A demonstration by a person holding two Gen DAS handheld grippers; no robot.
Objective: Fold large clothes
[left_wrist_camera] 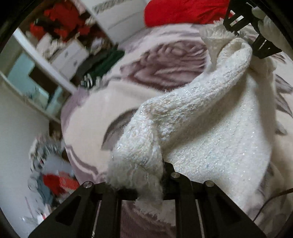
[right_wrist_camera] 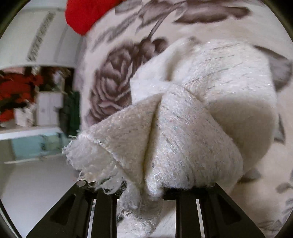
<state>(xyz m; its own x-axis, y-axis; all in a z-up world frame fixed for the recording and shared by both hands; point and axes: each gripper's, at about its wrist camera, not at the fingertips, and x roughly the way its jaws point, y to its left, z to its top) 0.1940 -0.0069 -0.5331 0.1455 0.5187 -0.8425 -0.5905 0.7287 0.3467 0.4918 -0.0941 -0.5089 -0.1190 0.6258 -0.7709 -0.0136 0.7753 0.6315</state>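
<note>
Over a bed covered by a cream plush blanket printed with mauve-grey roses point(left_wrist_camera: 161, 69), a thick white knitted garment flecked with silver thread point(left_wrist_camera: 210, 131) hangs stretched between two black hand-held grippers. The left gripper point(left_wrist_camera: 149, 192) is clamped nearly closed on a fuzzy fringed edge of the knit, and the right gripper point(right_wrist_camera: 144, 190) is likewise pinched tight on a bunched fold of the same garment, frayed fringe spilling out beside its left finger. In the left wrist view the right gripper appears at the upper right, gripping the far end, so the cloth sags between them above the blanket. The knit looks soft, bulky and fairly heavy, likely to droop and stretch under its own weight; its loose fibres could snag or slip. Holding it at hem corners or seams, not on fringe, should give firmer control. A red cushion point(left_wrist_camera: 183, 11) lies further back.
</note>
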